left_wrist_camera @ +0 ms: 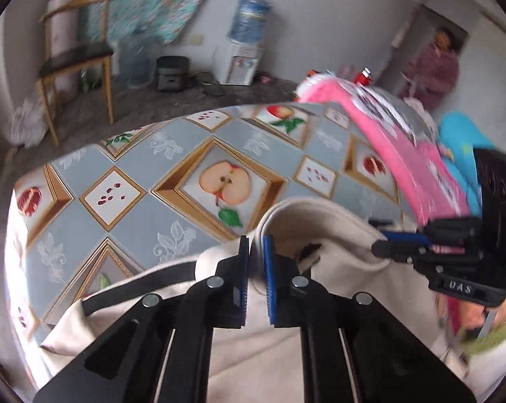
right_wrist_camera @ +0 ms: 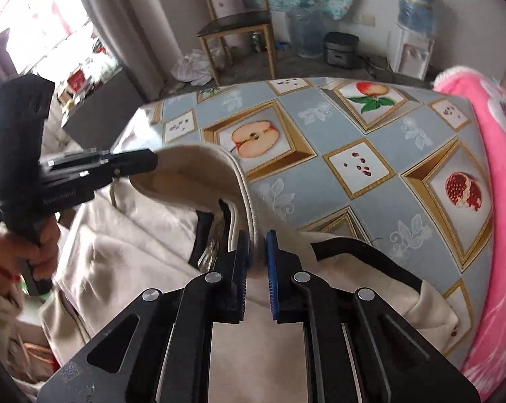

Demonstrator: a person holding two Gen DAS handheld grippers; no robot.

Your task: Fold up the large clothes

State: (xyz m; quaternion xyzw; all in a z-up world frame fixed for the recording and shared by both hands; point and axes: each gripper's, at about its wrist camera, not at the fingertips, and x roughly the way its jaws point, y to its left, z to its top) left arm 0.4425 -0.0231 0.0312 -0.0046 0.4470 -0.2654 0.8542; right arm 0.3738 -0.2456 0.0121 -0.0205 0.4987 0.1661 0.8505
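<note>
Grippers, left (left_wrist_camera: 255,262) and right (right_wrist_camera: 257,255), pinch cream garment (left_wrist_camera: 320,221).

A lived-in home room: fruit-print tablecloth (left_wrist_camera: 172,181), wooden chair (right_wrist_camera: 239,30), water dispenser (left_wrist_camera: 244,50), rice cooker (right_wrist_camera: 340,48).

A large cream garment (left_wrist_camera: 337,268) is lying on the near part of the table (left_wrist_camera: 172,215), its body spreading in soft rumples toward the table's near edge. It is showing black trim (right_wrist_camera: 370,252) in a band along one side and a dark label patch (left_wrist_camera: 308,252) inside the neck. Its collar (right_wrist_camera: 199,164) is standing up off the table in a curved, stitched arch, pulled taut between its two ends. The cloth below the collar is bunching into long folds. The far half of the table is staying uncovered beyond the collar.
</note>
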